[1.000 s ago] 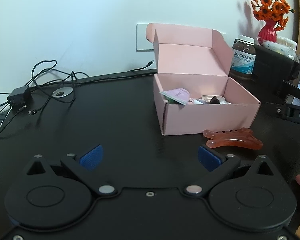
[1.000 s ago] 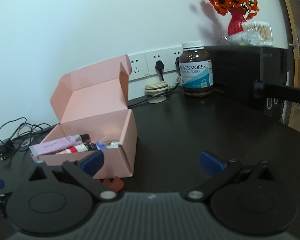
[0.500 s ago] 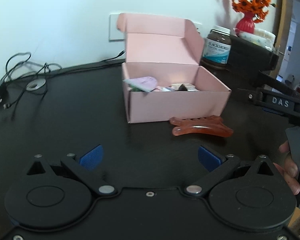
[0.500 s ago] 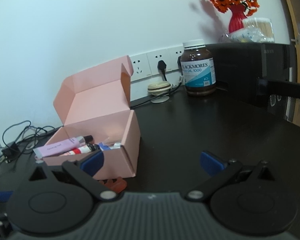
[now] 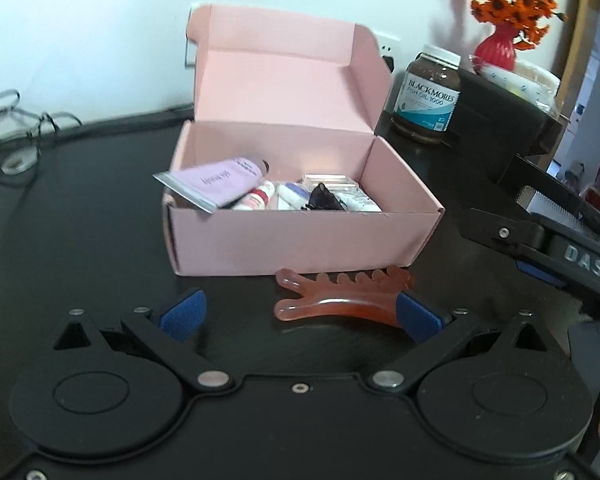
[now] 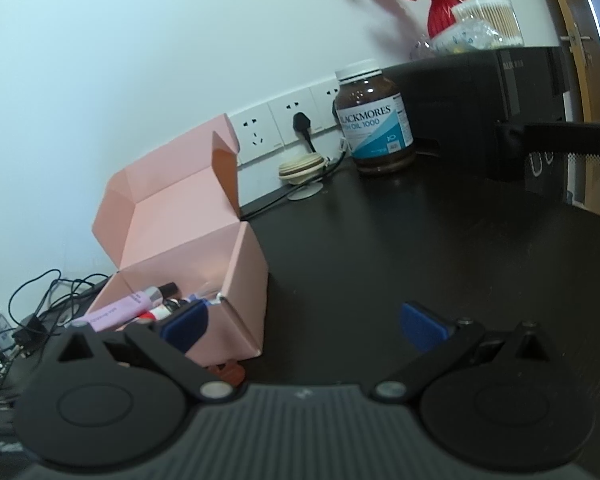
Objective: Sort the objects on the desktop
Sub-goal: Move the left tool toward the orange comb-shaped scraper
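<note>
So the pink box is parked in the middle of the black desk with its lid flipped up and back, which makes sense if stuff is meant to be dropped in from above. A purple tube is propped on the front-left corner, hanging slightly over the rim, and a few smaller tubes and a dark clip-looking thing are lying on the bottom beside it.

The one item not yet put away looks to be the orange comb, lying flat on the desk just in front of the box, teeth pointed toward it. The left gripper is lined up low with it: fingers wide apart, nothing held, and the right blue pad is seen right at the comb's right end. Actual contact can't be told from here. Probably a grab is being set up.

The right gripper is spread open too and empty, held off past the right end of the box, likely just kept out of the way.

Room-wise: white wall, a row of sockets with one plug in, a brown supplement bottle at the back, a red vase of orange flowers on a black unit, and cables tangled on the far left.
</note>
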`<action>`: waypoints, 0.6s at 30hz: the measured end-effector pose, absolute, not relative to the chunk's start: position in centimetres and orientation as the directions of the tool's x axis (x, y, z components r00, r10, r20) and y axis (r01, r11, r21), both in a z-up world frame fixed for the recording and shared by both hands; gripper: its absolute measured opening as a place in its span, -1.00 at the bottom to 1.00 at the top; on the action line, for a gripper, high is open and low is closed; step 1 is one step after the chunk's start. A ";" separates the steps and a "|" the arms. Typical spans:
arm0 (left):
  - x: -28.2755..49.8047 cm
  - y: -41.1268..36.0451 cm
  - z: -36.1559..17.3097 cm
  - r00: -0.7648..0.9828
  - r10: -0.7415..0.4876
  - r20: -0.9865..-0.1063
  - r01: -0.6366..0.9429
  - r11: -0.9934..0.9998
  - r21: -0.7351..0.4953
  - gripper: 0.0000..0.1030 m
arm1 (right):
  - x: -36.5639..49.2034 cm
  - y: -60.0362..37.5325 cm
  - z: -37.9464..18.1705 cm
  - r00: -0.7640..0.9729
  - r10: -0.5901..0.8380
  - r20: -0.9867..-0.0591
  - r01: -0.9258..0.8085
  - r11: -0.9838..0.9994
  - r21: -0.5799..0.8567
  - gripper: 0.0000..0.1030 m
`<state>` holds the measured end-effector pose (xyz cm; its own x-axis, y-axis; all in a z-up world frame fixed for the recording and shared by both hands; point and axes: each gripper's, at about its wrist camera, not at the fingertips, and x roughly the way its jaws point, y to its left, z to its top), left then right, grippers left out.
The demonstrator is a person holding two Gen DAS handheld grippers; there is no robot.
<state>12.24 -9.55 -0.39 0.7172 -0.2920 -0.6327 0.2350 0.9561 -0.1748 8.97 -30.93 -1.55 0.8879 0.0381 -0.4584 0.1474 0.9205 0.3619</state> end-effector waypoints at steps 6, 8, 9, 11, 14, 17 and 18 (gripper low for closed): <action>13.5 -10.2 -0.8 0.710 -0.294 -0.639 0.200 0.955 -0.218 1.00 | 9.2 -31.5 -1.8 0.878 0.040 -0.477 0.172 0.903 0.393 0.99; 13.8 -10.4 -0.8 0.708 -0.300 -0.639 0.201 0.953 -0.225 1.00 | 9.3 -31.7 -1.9 0.875 0.036 -0.483 0.185 0.897 0.401 0.99; 13.9 -10.6 -0.8 0.706 -0.303 -0.640 0.204 0.952 -0.226 1.00 | 9.3 -31.8 -1.9 0.874 0.034 -0.484 0.188 0.895 0.403 0.99; 14.0 -10.9 -0.8 0.701 -0.313 -0.641 0.221 0.950 -0.222 1.00 | 9.3 -31.8 -1.9 0.873 0.031 -0.487 0.195 0.893 0.406 0.99; 13.9 -11.3 -0.7 0.712 -0.304 -0.633 0.234 0.953 -0.193 1.00 | 9.3 -31.9 -2.0 0.871 0.025 -0.491 0.205 0.889 0.409 0.99; 13.9 -11.7 -0.7 0.718 -0.294 -0.631 0.240 0.955 -0.172 1.00 | 9.3 -31.9 -2.0 0.869 0.022 -0.494 0.212 0.887 0.411 0.99; 13.9 -11.8 -0.7 0.717 -0.293 -0.633 0.241 0.956 -0.169 1.00 | 9.4 -32.0 -2.0 0.869 0.020 -0.494 0.214 0.886 0.411 0.99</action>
